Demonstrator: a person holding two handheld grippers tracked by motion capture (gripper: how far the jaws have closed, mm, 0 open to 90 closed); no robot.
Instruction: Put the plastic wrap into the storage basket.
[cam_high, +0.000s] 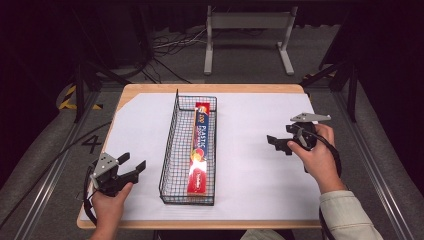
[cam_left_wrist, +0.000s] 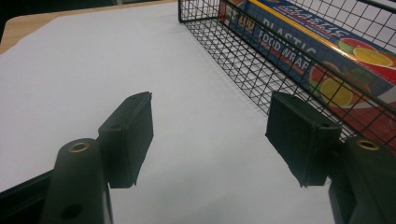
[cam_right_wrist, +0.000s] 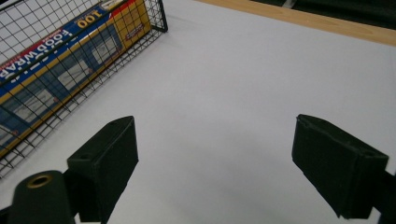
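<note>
While both grippers (cam_high: 131, 165) (cam_high: 276, 141) gape empty — long red-and-blue food-wrap box (cam_high: 199, 150), flat in wire basket (cam_high: 170, 150).

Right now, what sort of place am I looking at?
Probably a lab or test room: a person's hands hold a left gripper and a right gripper over a paper-covered table, with loose cables on the floor.

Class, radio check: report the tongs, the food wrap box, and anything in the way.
Left tongs open, empty. Right tongs open, empty. Food wrap box lying in the wire basket, untouched. Basket walls stand between both tongs and box.
</note>
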